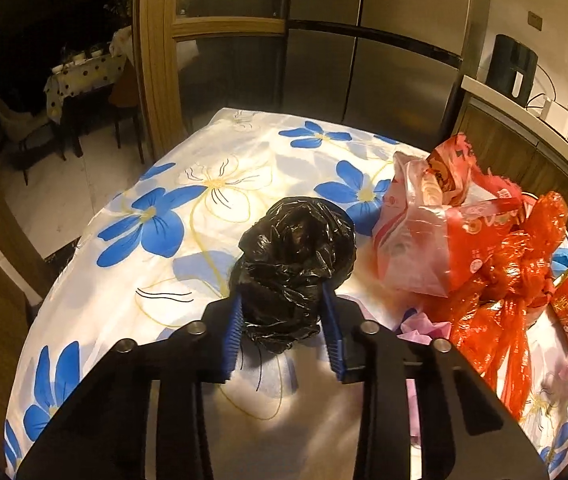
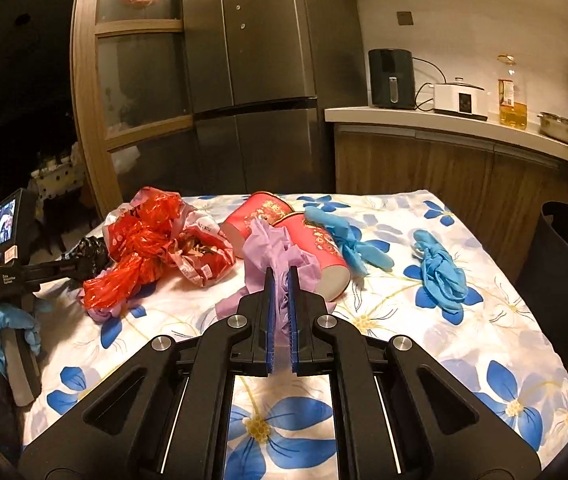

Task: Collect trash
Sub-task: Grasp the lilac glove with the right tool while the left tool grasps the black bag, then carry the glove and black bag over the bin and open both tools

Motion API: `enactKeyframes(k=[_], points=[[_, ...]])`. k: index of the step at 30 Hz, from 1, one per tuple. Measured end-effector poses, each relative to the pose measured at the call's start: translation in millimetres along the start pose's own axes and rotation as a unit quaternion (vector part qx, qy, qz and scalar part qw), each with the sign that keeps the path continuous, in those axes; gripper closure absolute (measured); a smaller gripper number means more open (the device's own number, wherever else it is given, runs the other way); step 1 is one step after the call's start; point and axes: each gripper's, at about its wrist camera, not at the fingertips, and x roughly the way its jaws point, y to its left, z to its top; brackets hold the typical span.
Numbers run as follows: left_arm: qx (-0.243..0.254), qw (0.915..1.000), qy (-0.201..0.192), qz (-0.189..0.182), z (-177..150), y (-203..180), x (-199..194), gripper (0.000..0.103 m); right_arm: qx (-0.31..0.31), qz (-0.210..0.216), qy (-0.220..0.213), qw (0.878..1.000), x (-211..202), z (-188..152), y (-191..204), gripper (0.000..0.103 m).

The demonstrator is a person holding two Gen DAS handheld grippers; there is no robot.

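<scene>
Crumpled black plastic bag [image 1: 292, 264] lies on floral tablecloth [image 1: 156, 184]; left gripper [image 1: 283, 300] is clamped around it. Right gripper [image 2: 283, 276], nearly closed, pinches wrinkled purple glove [image 2: 272, 248] above the tablecloth.

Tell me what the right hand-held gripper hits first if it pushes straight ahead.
Probably the nearer red paper cup, lying just behind the purple glove that the right hand-held gripper pinches; depth is uncertain.

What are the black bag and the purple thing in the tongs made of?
Black bag: thin glossy plastic film, crinkled with sharp highlights. Purple thing: soft, matte, limp and finger-shaped, probably a nitrile or latex glove, though the material can't be confirmed.
</scene>
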Motion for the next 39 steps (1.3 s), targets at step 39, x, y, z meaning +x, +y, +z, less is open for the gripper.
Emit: enactKeyframes(k=[39], points=[[0.110, 0.9774, -0.102, -0.149, -57.7, -176.7, -151.7, 0.073, 0.071, -0.058, -0.064, 0.994, -107.1, -8.1, -111.8, 0.098]])
